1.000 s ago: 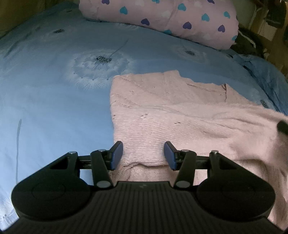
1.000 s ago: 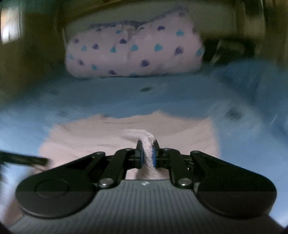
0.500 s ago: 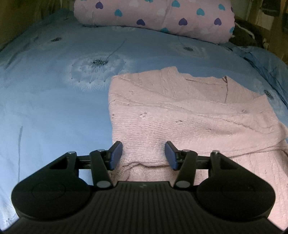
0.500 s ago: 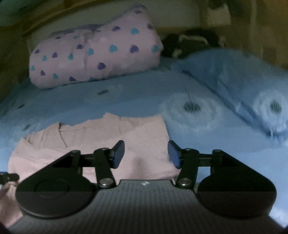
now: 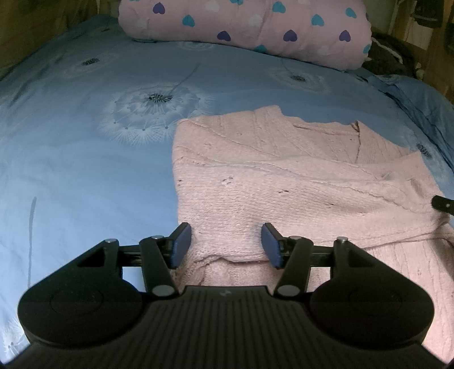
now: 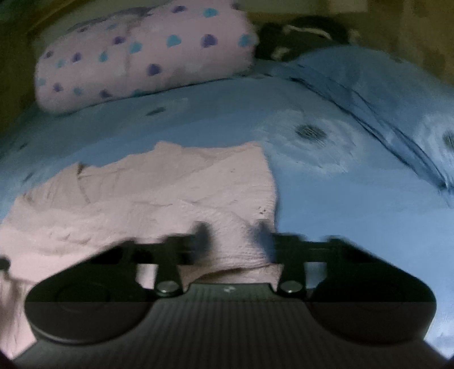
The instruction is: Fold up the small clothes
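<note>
A pink knitted sweater (image 5: 283,181) lies on the blue bed sheet (image 5: 85,170), with one side folded across its body. My left gripper (image 5: 225,245) is open and empty, low over the sweater's left near edge. The sweater also shows in the right wrist view (image 6: 176,198). My right gripper (image 6: 232,235) is open and empty, low over the sweater's right near corner; that view is blurred. A black tip of the right gripper (image 5: 444,203) shows at the right edge of the left wrist view.
A pink pillow with coloured hearts (image 5: 255,25) lies at the head of the bed and also shows in the right wrist view (image 6: 142,56). A blue pillow (image 6: 383,99) lies to the right. Dark things (image 5: 391,56) sit behind the pillows.
My right gripper let go of the sweater fold it held a second ago, opened, and moved to the sweater's right near corner. My left gripper stayed open and barely moved.
</note>
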Available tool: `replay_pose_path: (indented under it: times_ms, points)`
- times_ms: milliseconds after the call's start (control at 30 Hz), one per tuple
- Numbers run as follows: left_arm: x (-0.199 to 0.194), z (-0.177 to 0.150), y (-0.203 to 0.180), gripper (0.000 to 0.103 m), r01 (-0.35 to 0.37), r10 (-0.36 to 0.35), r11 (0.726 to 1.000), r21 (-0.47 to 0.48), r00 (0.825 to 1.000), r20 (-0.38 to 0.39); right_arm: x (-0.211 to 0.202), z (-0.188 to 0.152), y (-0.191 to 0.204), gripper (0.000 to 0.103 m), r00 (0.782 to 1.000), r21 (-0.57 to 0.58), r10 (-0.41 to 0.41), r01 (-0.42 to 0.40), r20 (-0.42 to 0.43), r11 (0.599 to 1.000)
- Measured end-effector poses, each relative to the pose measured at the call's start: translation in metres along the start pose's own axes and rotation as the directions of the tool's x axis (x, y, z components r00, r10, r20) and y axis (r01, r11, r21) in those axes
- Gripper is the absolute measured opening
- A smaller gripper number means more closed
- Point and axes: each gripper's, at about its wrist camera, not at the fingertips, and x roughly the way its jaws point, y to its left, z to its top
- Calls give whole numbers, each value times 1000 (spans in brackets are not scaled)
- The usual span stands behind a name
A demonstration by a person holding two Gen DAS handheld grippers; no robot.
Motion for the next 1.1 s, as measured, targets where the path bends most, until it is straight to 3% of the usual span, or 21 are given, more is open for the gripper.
replay_pose_path:
  times_ms: [133, 267, 333, 400, 433, 467, 533, 600, 800, 900, 967, 1033, 1100]
  points:
    - [-1, -1, 4, 63, 9, -9, 1000, -18, 1000, 5, -23, 9, 3, 20, 991, 9, 63, -64, 116, 998]
    - [-4, 0, 7, 64, 27, -26, 999, -37, 999, 24, -43, 13, 5, 20, 964, -32, -62, 72, 259, 997]
    - [-2, 1, 9, 66, 39, -39, 998, -48, 999, 11, -35, 11, 0, 23, 970, -10, -101, 106, 220, 994]
    - [3, 0, 10, 66, 29, -29, 998, -58, 1000, -10, -15, 8, -7, 24, 991, -12, -90, 92, 100, 996]
    - [5, 0, 10, 67, 23, -24, 998, -58, 1000, -16, -1, 5, -10, 24, 997, -24, -77, 78, 16, 997]
    - [6, 0, 11, 67, 26, -27, 998, -61, 999, -20, 6, 1, -10, 29, 996, -34, -89, 88, -16, 996]
    - [7, 0, 13, 67, 30, -32, 997, -76, 999, -24, 5, -1, -6, 42, 992, -74, -129, 129, 5, 989]
    - [6, 1, 13, 68, 29, -31, 997, -74, 999, -21, -3, 3, -2, 46, 988, -78, -153, 155, 31, 985]
    - [8, -1, 11, 69, 19, -20, 998, -59, 1000, -16, -27, 5, -3, 56, 987, -58, -68, 78, 148, 995]
    - [8, -2, 11, 70, 16, -17, 999, -51, 1000, -12, -12, 1, -4, 56, 994, -78, -46, 54, 95, 996]
    - [9, -3, 12, 73, 18, -19, 999, -40, 1000, -3, 10, -5, -10, 58, 998, -67, -60, 59, -1, 996]
    - [9, -5, 16, 74, 29, -29, 998, -54, 1000, 0, 18, -12, -18, 66, 996, -44, -92, 92, 4, 995]
    - [8, -7, 20, 74, 44, -43, 996, -74, 999, 4, 14, -8, -24, 67, 997, 12, -77, 77, -8, 997]
